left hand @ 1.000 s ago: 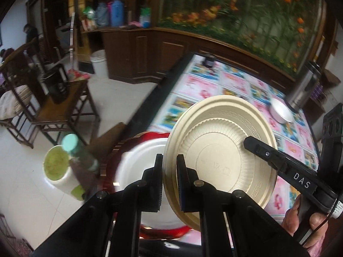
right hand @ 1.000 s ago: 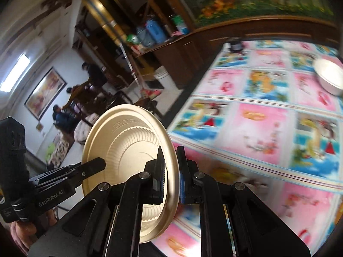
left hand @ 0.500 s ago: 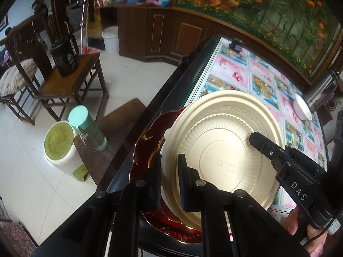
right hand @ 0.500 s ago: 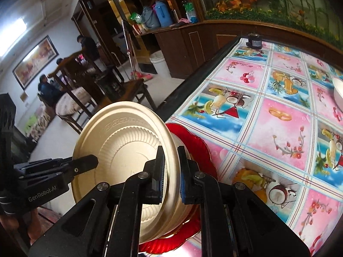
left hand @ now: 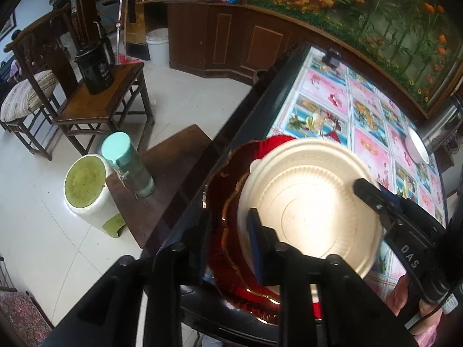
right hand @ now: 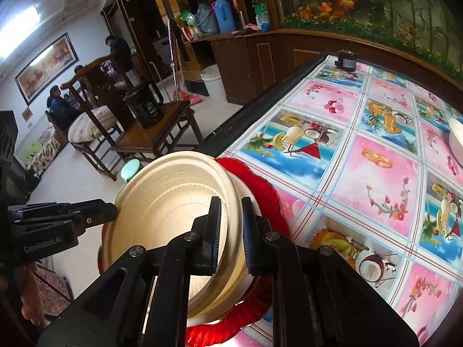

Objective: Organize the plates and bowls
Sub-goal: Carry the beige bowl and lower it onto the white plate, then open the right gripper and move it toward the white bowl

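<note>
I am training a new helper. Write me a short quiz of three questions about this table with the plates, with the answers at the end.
1. Multiple choice: what lies at the bottom of the stack, under the beige plate?
A. a red plate with gold trim
B. a steel tray
C. a cutting board

2. True or false: the stack stands in the middle of the table, far from every edge.

3. Short answer: which dish stands alone, far from the stack, on the patterned tablecloth?

Key:
1. A.
2. False: the stack sits close to the table's dark edge.
3. The white bowl.
</note>
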`<move>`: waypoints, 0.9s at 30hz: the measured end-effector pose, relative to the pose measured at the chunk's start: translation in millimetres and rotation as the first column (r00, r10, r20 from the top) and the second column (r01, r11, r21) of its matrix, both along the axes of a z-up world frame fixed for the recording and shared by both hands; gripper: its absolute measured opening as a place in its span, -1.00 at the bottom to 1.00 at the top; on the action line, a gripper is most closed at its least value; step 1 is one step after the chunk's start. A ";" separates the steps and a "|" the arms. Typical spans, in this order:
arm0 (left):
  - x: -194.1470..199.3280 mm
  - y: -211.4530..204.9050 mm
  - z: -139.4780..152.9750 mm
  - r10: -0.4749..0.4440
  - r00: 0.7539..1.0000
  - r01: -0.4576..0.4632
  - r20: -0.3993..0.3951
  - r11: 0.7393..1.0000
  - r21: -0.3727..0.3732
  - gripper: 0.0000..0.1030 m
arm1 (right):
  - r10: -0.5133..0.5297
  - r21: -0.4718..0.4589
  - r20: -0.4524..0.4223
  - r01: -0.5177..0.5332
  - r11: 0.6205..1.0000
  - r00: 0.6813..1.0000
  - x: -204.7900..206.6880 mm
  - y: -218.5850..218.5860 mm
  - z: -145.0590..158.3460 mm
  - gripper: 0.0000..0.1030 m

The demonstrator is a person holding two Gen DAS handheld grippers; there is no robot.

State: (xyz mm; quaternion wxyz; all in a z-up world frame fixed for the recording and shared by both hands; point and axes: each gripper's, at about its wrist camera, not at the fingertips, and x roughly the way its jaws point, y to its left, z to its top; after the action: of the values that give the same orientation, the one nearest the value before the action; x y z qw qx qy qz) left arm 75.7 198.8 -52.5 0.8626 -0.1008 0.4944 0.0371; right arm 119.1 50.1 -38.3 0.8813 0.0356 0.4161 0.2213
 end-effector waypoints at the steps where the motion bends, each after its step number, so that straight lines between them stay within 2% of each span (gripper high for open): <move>1: -1.4 1.2 3.4 0.011 1.000 -0.012 0.014 1.000 0.017 -0.47 | -0.002 0.011 0.017 0.002 1.000 1.000 -1.9 -3.7 2.8 -0.73; 2: -4.6 1.9 9.3 0.023 0.999 -0.024 0.035 0.999 0.039 -0.43 | -0.005 0.026 0.034 0.004 1.000 0.999 -3.3 -8.5 6.1 -0.73; 5: -9.5 2.1 20.2 0.037 0.997 -0.040 0.075 0.998 0.045 -0.33 | -0.029 0.092 0.060 0.024 0.995 0.998 -3.5 -29.1 14.3 -0.67; 7: -12.8 -3.4 28.1 0.028 0.995 -0.034 0.098 0.998 0.054 -0.29 | -0.063 0.099 0.074 0.056 0.994 0.995 -2.9 -42.8 16.2 -0.59; 10: -13.2 -19.7 33.2 -0.007 0.994 0.000 0.113 0.998 0.062 -0.16 | -0.123 0.095 0.072 0.116 0.989 0.990 0.9 -70.4 12.7 -0.59; 16: -8.2 -66.9 30.2 -0.128 0.988 0.124 0.086 0.991 0.051 -0.15 | -0.266 0.097 0.038 0.262 0.960 0.963 7.4 -145.7 -2.3 -0.60; 23: 3.6 -134.7 28.2 -0.255 0.966 0.253 0.039 0.966 0.049 -0.10 | -0.448 0.107 0.036 0.443 0.890 0.893 6.1 -249.6 -15.3 -0.60; 27: 14.5 -175.4 29.7 -0.312 0.950 0.311 0.013 0.950 0.033 0.03 | -0.552 0.159 0.011 0.544 0.824 0.833 2.8 -316.2 -24.1 -0.60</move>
State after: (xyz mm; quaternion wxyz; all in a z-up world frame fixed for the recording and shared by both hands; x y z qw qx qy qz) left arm 90.2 23.4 -22.7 0.8635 -0.0086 0.4957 -0.0927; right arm 121.9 -266.1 -62.4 0.9138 0.2132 0.3456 -0.0097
